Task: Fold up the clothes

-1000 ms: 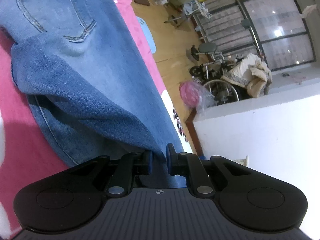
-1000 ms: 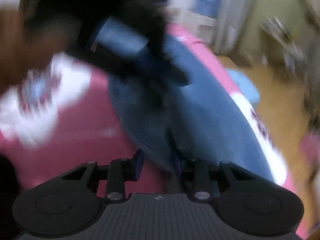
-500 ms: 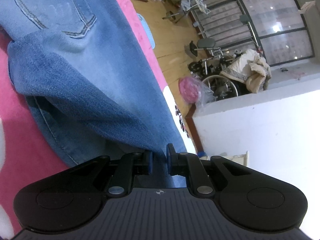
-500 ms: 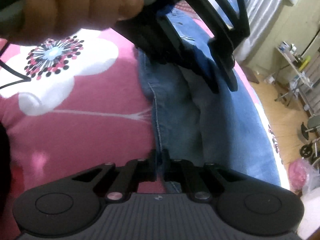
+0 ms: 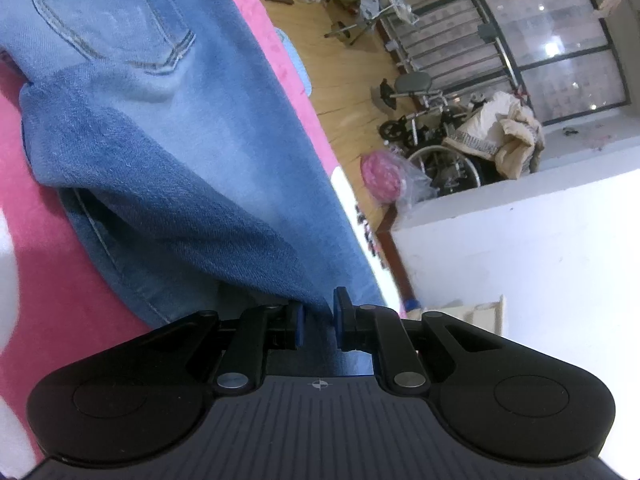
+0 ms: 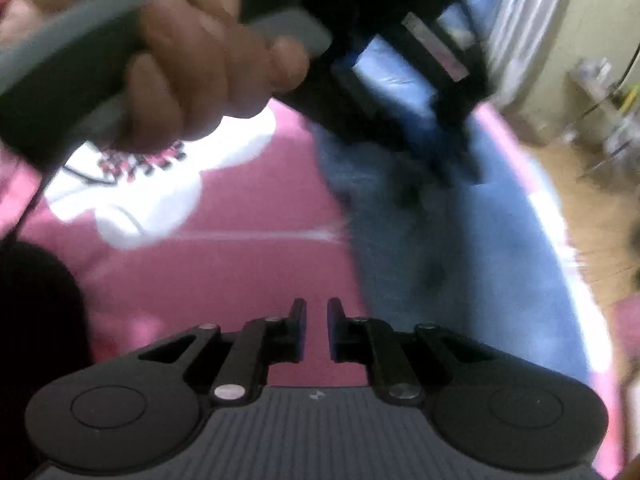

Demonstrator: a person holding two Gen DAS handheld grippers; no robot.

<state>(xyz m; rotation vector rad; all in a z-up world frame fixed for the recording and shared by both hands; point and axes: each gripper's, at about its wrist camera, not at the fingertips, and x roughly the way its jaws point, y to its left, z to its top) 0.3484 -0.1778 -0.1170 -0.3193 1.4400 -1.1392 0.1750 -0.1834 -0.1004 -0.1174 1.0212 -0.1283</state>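
Two black two-finger grippers work over one pair of blue jeans spread on a pink bed cover.

Nearest in the left wrist view, the left gripper (image 5: pixel 318 320) has a ribbed grey body, two round black pivot housings and blue-faced pads. Its jaws are opening slightly, yet a fold of denim is still pinched between the pads. From that pinch the jeans (image 5: pixel 168 152) rise away: a darker, grainy layer of denim folded over a paler, smoother one, with one stitched back pocket (image 5: pixel 116 20) at the far end. The jeans lie along the bed's edge on the pink cover (image 5: pixel 44 280).

Beyond the bed are a wooden floor (image 5: pixel 348 80), one pink bundle in a clear plastic bag (image 5: pixel 384 176), one wheelchair-like frame with spoked wheels (image 5: pixel 436 148) draped with cream cloth, a white wall (image 5: pixel 520 260) and a barred glass door (image 5: pixel 560 40).

In the blurred right wrist view, the right gripper (image 6: pixel 317 328) hangs over bare pink cover. Its jaws are opening by a narrow gap, with nothing between them. The jeans (image 6: pixel 460 248) lie just to its right. The cover bears one white flower print (image 6: pixel 160 184) with dark dotted stamens. Farthest, the person's left hand (image 6: pixel 208 64) is wrapped around a grey handle, the left gripper's black frame (image 6: pixel 400 80) reaching down to the denim.
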